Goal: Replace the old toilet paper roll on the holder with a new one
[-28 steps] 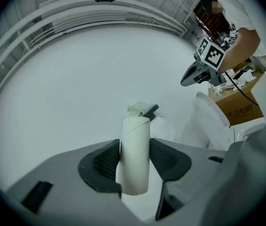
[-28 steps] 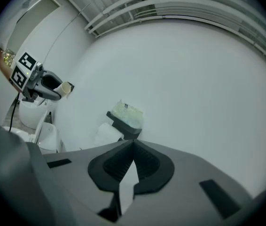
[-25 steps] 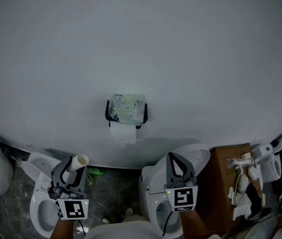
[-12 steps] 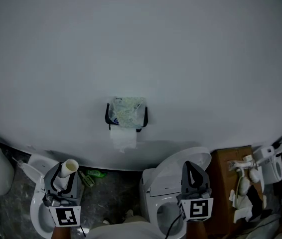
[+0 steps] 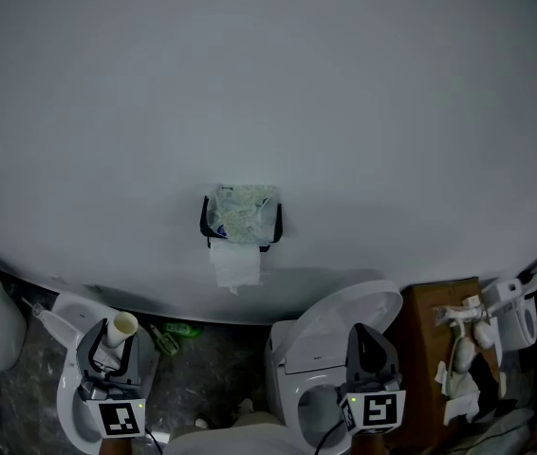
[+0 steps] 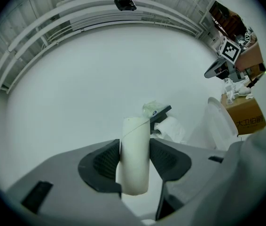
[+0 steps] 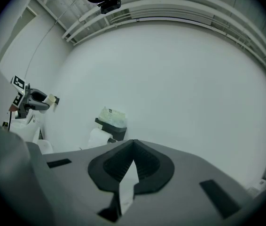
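The black wall holder [image 5: 240, 221] carries a white paper roll [image 5: 235, 265] with its tail hanging down, and a wrapped pack [image 5: 242, 205] lies on top. My left gripper [image 5: 114, 341] sits low at the left, shut on a bare cardboard tube [image 5: 121, 327] that stands upright between the pads [image 6: 135, 159]. My right gripper [image 5: 363, 334] is low at the right with its jaws shut, and a scrap of white paper [image 7: 127, 185] is pinched between them. Both grippers hang well back from the holder [image 6: 160, 113] [image 7: 112, 126].
A white toilet with raised lid [image 5: 354, 311] stands under my right gripper, and another toilet bowl [image 5: 69, 401] under the left. At the right a brown box [image 5: 435, 316] holds white odds and ends. A green object [image 5: 179, 330] lies on the dark floor.
Both grippers have drawn back from the wall toward the bottom of the head view, the left one drifting left with the tube, the right one drifting right. Neither grip has changed.
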Available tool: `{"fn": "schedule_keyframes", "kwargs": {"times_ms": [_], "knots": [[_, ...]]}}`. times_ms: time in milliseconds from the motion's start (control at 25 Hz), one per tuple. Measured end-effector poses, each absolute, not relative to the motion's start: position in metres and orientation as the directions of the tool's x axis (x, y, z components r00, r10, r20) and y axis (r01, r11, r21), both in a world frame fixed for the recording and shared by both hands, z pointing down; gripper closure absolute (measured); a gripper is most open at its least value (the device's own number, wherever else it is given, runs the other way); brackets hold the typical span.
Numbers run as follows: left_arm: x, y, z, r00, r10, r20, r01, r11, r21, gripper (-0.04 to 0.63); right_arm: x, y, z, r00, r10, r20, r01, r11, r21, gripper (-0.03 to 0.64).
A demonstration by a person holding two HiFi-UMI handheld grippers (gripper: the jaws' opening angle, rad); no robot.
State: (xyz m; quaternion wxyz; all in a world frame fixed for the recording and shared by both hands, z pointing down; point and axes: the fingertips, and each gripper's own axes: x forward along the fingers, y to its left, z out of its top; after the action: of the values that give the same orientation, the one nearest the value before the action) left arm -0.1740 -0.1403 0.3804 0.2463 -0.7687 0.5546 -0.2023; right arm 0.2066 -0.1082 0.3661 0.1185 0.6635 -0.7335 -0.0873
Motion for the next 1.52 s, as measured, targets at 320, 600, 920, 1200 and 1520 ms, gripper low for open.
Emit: {"fn": "schedule_keyframes", "kwargs": {"times_ms": [320,600,920,1200,1520], "knots": [[-0.176,-0.139,0.377,0.312,-0.95,0.035,-0.752,-0.269,-0.602,0.397,0.187,-0.111,0.359,-0.13,-0.991,0.045,-0.947,0.137,0.289,0.618],[-0.181,-0.136,0.376,0.32,-0.947,0.018,-0.762,-0.268,-0.589,0.397,0.172,-0.113,0.358,-0.148,-0.988,0.041,-0.946,0.153,0.284,0.618],[-0.19,-0.132,0.375,0.323,-0.946,0.016,-0.766,-0.271,-0.583,0.397,0.159,-0.115,0.36,-0.151,-0.987,0.049,-0.945,0.159,0.286,0.618],[-0.198,-0.134,0.382,0.32,-0.947,0.045,-0.768,-0.286,-0.573,0.397,0.147,-0.115,0.358,-0.159,-0.986,0.059,-0.94,0.169,0.297,0.618],[-0.199,-0.134,0.377,0.341,-0.94,0.017,-0.76,-0.287,-0.584,0.397,0.131,-0.112,0.366,-0.18,-0.981,0.077,-0.933,0.195,0.303,0.618]]}}
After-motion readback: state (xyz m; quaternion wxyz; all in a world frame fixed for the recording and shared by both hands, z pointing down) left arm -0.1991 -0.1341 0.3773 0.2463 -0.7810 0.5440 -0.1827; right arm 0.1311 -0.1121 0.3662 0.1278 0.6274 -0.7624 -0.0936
